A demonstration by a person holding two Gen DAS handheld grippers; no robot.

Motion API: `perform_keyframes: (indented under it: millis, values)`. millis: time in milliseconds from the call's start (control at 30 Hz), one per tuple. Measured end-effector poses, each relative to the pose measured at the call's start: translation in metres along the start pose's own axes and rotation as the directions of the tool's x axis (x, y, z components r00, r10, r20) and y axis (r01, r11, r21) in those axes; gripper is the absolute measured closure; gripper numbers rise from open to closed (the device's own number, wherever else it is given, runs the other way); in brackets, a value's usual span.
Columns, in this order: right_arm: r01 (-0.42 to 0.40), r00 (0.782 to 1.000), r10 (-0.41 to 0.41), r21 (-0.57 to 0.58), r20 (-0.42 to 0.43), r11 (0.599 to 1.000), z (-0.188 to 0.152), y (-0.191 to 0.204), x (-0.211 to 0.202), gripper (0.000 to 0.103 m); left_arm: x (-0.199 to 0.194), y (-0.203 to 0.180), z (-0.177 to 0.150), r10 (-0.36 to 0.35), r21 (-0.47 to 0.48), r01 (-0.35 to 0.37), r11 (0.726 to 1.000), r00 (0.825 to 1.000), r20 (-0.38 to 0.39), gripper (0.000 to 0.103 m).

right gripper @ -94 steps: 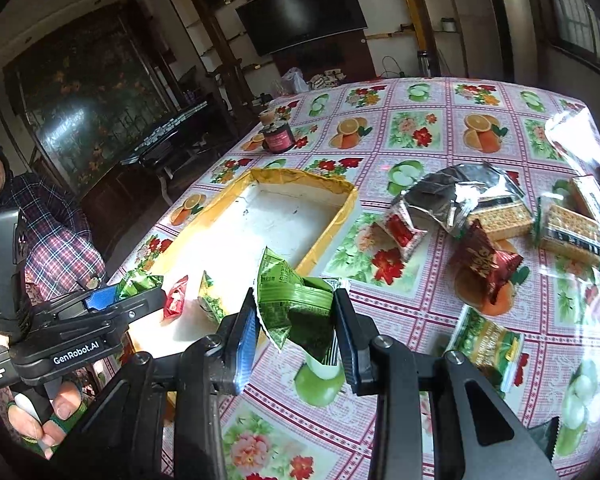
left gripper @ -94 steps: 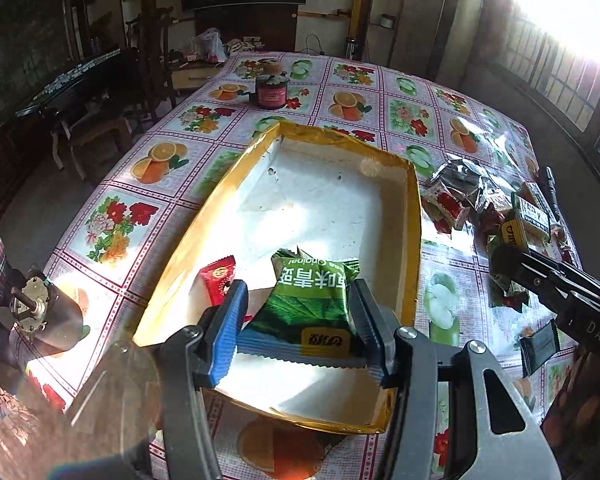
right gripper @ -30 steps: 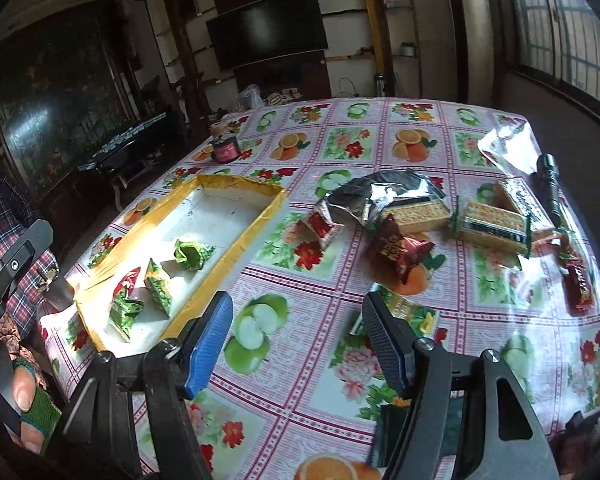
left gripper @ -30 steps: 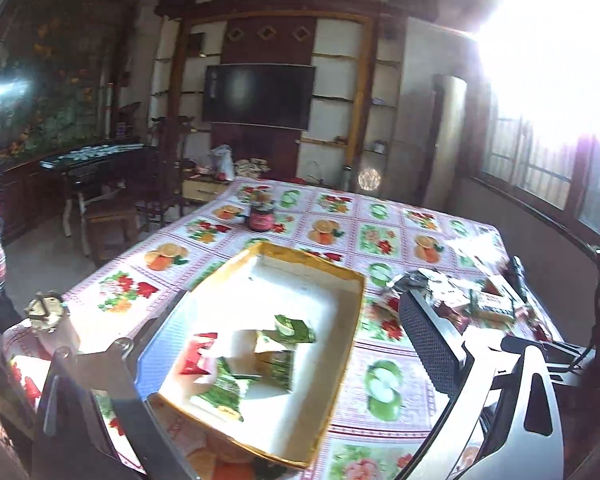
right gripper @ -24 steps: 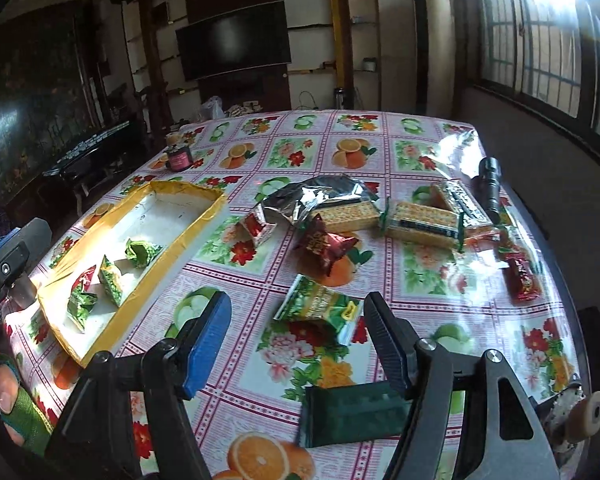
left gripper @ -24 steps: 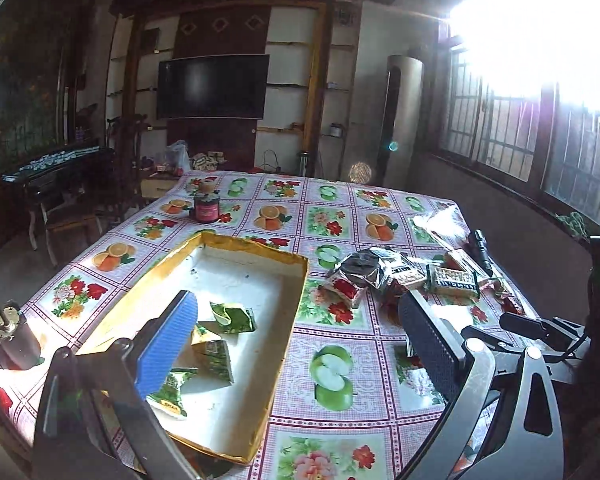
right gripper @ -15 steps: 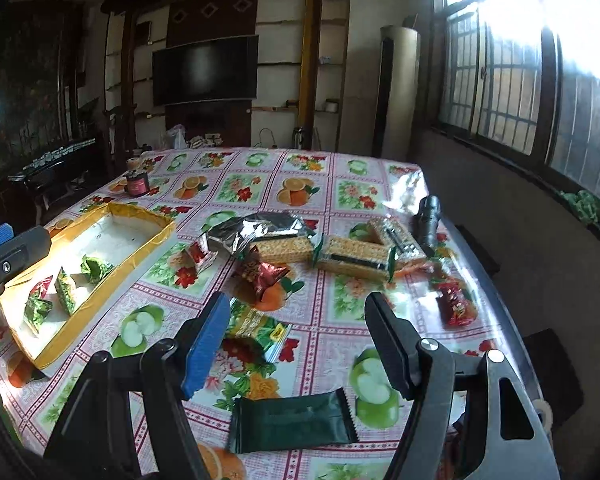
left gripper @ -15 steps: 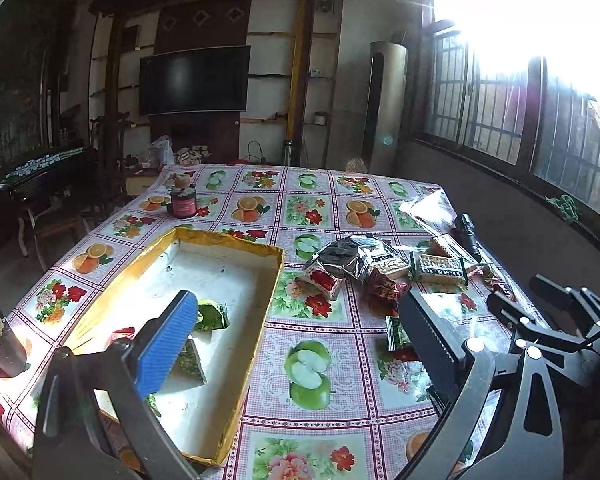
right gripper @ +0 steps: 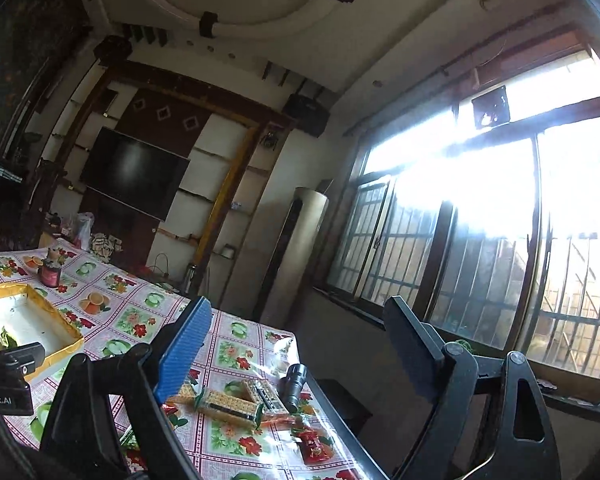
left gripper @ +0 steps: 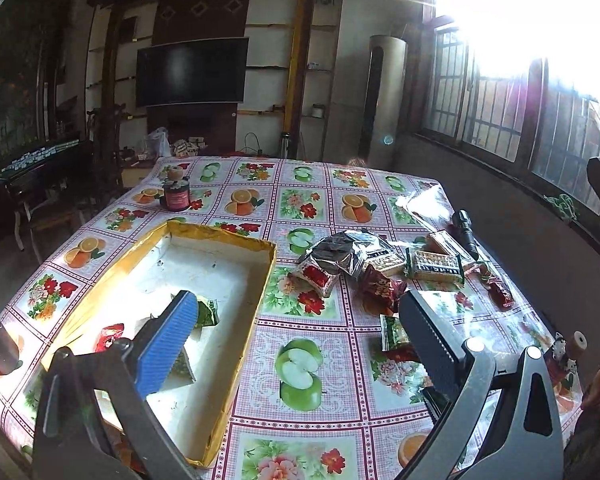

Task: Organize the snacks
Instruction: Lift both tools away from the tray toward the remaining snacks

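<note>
A yellow-rimmed white box [left gripper: 204, 236] sits on the fruit-print tablecloth and holds green snack packets [left gripper: 206, 312] and a red one [left gripper: 108, 334]. It also shows at the left of the right wrist view [right gripper: 66, 326]. Loose snacks lie to its right: a silver bag [left gripper: 342, 252], cracker packs [left gripper: 434, 266], red packets [left gripper: 380, 284] and a green packet [left gripper: 394, 332]. My left gripper [left gripper: 300, 336] is open and empty, raised above the table's near side. My right gripper [right gripper: 296, 340] is open and empty, tilted up toward the window, above cracker packs [right gripper: 228, 402].
A dark red jar [left gripper: 176, 196] stands beyond the box. A black flashlight [left gripper: 464, 230] lies near the table's right edge, also in the right wrist view [right gripper: 294, 386]. A red packet [right gripper: 314, 444] lies near that edge. The other gripper's body [right gripper: 8, 376] is at left.
Both grippers let go of their green packets, which now lie in the box, then pulled back and rose. In the last half second the right gripper tilted sharply up toward the ceiling and window.
</note>
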State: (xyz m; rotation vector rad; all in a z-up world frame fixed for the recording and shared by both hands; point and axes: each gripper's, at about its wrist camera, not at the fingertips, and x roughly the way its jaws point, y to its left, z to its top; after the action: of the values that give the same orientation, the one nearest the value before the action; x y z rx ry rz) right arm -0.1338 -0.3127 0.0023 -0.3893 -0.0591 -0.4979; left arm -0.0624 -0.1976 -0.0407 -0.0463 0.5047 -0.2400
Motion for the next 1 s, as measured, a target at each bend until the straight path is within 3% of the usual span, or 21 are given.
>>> perform_keyframes:
  millis: [400, 1000]
  values:
    - [0.006, 1.0, -0.006, -0.046, 0.011, 0.999, -0.004, 0.007, -0.006, 0.013, -0.001, 0.006, -0.001, -0.006, -0.02, 0.006, 1.0, 1.0, -0.006, 0.003]
    - [-0.035, 0.998, 0.031, -0.061, -0.063, 0.998, -0.015, 0.009, 0.0, 0.012, -0.005, 0.017, 0.002, -0.022, -0.073, 0.024, 0.997, 0.999, 0.024, 0.001]
